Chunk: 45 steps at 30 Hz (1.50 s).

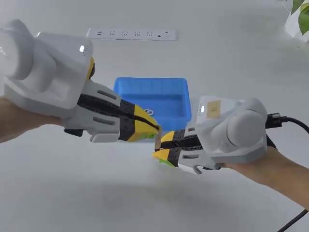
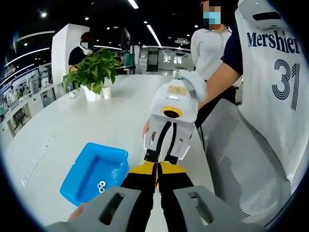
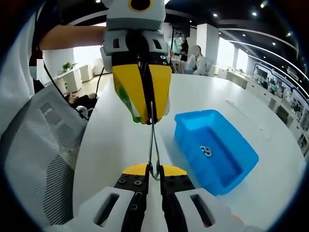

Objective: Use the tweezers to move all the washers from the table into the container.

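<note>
1. Noted washers (image 3: 206, 151) inside blue container (image 3: 186, 140); judged task partly done; cannot tell what is left on table (image 1: 231, 58).
2. Found tweezers (image 3: 153, 140) just beside container's near wall, pinched at opposite ends by left gripper (image 3: 148, 118) and right gripper (image 3: 153, 173).
3. Judged open table all round container; power strip (image 1: 133, 34) well beyond its far wall.

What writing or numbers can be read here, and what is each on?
"Mershier", possibly cut off: white jersey, left gripper view.
"31": same jersey.
Too small to read: marks on the power strip.
Blurred, unreadable: tan sticker on the right gripper.
</note>
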Each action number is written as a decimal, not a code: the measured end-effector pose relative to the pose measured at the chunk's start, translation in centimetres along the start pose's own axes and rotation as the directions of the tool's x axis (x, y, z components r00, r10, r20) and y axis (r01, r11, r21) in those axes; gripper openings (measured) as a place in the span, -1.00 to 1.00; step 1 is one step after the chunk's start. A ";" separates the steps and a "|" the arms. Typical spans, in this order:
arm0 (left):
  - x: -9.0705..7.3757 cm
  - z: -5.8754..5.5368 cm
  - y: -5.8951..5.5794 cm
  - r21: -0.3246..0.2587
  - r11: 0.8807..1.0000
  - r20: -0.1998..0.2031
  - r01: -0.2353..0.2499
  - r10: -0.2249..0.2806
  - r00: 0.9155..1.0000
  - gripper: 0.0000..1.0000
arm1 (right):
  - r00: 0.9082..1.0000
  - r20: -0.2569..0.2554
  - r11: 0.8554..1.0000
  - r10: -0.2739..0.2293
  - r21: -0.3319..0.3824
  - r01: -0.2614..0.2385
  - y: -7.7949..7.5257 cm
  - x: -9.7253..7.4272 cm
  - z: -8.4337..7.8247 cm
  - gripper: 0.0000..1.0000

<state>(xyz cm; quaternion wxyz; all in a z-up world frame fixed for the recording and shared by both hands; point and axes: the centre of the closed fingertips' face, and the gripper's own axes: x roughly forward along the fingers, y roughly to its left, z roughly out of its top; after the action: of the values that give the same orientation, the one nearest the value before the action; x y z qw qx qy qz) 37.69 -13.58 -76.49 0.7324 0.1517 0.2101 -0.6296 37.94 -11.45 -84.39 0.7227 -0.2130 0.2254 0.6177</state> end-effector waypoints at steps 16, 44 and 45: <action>0.3 0.9 -0.6 0.072 0.997 -0.010 0.029 -0.029 1.000 -0.89 | 1.000 0.001 1.000 0.010 -0.011 -0.010 0.3 -0.3 0.3 -0.81; -3.5 6.5 6.1 0.198 0.980 0.031 -0.032 0.026 0.999 -0.89 | 0.992 0.087 0.990 -0.092 -0.098 0.100 -7.8 -1.3 7.6 -0.81; -3.4 6.3 6.4 0.196 0.980 0.030 -0.035 0.029 0.999 -0.89 | 0.992 0.085 0.991 -0.094 -0.092 0.101 -8.2 -1.1 7.4 -0.81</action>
<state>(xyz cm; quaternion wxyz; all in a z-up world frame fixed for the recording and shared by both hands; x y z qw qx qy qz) 44.33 -12.68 -69.65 0.7266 0.2182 0.1345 -0.6375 46.33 -9.19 -77.47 0.7494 -0.2334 0.1554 0.5998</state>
